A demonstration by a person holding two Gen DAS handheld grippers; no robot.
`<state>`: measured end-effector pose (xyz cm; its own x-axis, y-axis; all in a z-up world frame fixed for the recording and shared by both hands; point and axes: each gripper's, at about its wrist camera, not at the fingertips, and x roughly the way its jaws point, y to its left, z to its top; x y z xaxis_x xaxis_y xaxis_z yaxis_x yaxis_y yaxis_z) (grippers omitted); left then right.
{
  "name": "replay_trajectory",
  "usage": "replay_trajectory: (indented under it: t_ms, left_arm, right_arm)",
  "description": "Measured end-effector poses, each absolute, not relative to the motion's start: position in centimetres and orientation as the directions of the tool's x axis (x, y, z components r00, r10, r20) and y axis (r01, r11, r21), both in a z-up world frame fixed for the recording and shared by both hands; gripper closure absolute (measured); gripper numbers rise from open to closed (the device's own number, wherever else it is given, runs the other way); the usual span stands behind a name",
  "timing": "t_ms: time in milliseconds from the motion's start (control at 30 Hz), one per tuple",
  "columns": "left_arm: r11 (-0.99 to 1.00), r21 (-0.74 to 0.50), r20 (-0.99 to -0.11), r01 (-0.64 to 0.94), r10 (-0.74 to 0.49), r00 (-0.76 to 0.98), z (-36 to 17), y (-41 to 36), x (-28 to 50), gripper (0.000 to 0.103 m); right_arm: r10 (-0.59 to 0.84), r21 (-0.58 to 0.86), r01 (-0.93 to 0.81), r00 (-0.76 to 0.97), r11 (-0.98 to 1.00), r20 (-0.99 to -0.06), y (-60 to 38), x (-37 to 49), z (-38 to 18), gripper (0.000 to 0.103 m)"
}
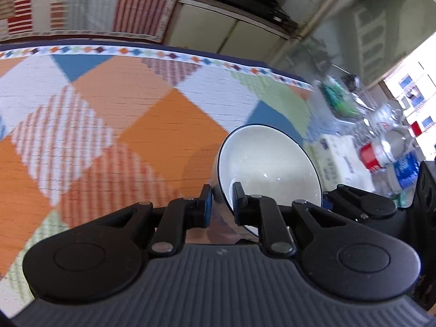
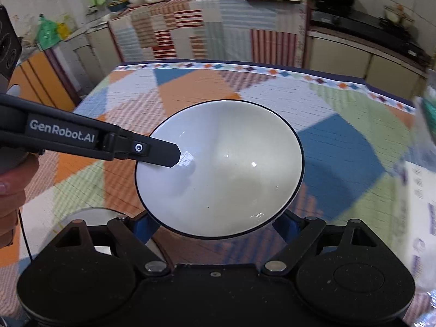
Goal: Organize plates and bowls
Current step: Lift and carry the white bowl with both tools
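The bowl (image 2: 218, 169) is glazed white ceramic with a thin dark rim — stiff, breakable and, by its shine, probably slick, so the rim or wall is the sensible place to grip it, one pad inside and one outside, since the flaring body offers little else; it looks light enough for one such pinch, though a rim grip may let it swing. In the left wrist view the left gripper (image 1: 222, 200) is closed down narrow on the bowl's wall at the near rim, one finger outside and one inside; the bowl hangs tilted above the patchwork tablecloth (image 1: 109, 136), clear of it as far as I can judge. In the right wrist view the right gripper (image 2: 215, 224) stands wide open, its blue pads either side of the bowl's near underside; whether they touch it I cannot tell — nothing shows them pressing. Farther off, blurred clutter lies at the table's right edge, with kitchen counters beyond.
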<state>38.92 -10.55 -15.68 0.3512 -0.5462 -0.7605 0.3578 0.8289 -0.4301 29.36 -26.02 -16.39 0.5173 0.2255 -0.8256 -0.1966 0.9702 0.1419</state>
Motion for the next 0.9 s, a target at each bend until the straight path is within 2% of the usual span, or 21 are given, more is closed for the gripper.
replay_trajectory:
  t_ms: [333,600,767,900]
  left_arm:
    - [0.88,-0.375,-0.791,0.291,-0.468,0.394,-18.0,-9.1,40.3,0.089]
    - [0.884,-0.358,-0.806,0.299,-0.454,0.379,-18.7,-9.6,40.0,0.088]
    - [0.898,-0.311,-0.817,0.31,-0.419,0.395,-17.9,-10.0,39.1,0.088]
    - [0.89,-0.32,-0.81,0.326,-0.435,0.392,-16.5,-9.8,38.2,0.087]
  right_arm:
    - [0.232,0.155,-0.193,0.486,0.969,-0.843,-23.5,32.2,-18.6,0.012]
    - [0.23,0.178,-0.155,0.454,0.972,-0.861,-24.0,32.4,-19.6,0.013]
    - [0.196,0.148,-0.142,0.443,0.979,-0.875,-24.2,31.2,-18.8,0.013]
    - [0.201,0.156,-0.132,0.472,0.979,-0.858,-24.7,29.8,-17.1,0.013]
